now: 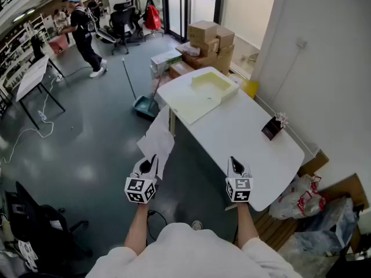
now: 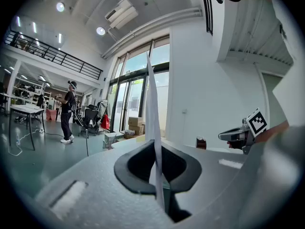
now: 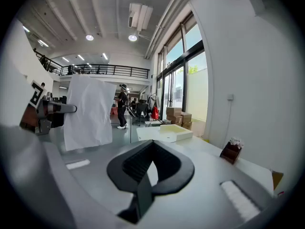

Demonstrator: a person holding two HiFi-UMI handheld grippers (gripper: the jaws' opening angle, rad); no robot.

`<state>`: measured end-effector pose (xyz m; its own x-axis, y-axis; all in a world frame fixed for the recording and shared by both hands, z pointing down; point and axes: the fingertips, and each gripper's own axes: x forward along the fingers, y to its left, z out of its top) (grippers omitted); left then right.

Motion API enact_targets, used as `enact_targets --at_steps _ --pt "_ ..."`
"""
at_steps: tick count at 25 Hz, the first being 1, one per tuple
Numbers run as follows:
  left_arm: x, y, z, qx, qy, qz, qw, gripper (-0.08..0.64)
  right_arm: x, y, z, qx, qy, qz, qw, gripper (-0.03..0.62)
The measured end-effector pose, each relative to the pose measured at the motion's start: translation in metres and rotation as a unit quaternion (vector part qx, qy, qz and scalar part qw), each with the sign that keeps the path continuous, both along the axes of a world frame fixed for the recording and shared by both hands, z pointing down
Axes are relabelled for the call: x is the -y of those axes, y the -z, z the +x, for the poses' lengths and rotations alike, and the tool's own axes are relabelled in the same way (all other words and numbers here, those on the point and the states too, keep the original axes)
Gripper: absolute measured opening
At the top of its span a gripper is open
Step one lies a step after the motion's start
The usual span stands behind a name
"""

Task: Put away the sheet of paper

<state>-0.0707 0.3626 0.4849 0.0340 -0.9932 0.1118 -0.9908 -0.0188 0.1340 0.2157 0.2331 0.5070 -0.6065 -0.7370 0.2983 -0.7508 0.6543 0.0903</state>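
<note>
Left claw [image 1: 151,162] pinching paper [image 1: 157,139], upright just left of table [image 1: 255,138] | right claw [image 1: 234,163] pressed together, empty | step: carrying | next: probably tray [image 1: 211,87] at table's far end

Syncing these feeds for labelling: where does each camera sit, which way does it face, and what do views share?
Head view: on the head, steeply down at table and floor; forearms, left tongs, right tongs show.
Left gripper view: on left tongs, along jaws shut on edge-on paper; right tongs show.
Right gripper view: on right tongs, along shut empty jaws toward table; left tongs show.
Shared: paper, in all.
</note>
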Motion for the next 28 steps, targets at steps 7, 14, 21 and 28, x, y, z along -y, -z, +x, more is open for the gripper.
enact_targets --at_steps 7,14,21,28 --pt "0.004 -0.001 0.01 0.003 0.001 -0.003 1.0 0.002 0.007 0.005 0.009 0.004 0.001 0.003 1.0 0.002" --pt "0.016 0.0 0.027 0.006 0.003 -0.005 1.0 0.002 0.017 0.005 0.021 0.024 0.005 0.006 1.0 0.002" --pt "0.03 -0.002 0.044 0.008 0.008 -0.007 0.9999 0.002 0.034 0.0 0.031 0.03 0.012 0.006 0.999 0.002" --pt "0.041 -0.014 0.045 0.004 0.014 -0.012 0.9998 0.002 0.046 -0.01 0.022 0.019 0.026 0.007 0.999 0.003"
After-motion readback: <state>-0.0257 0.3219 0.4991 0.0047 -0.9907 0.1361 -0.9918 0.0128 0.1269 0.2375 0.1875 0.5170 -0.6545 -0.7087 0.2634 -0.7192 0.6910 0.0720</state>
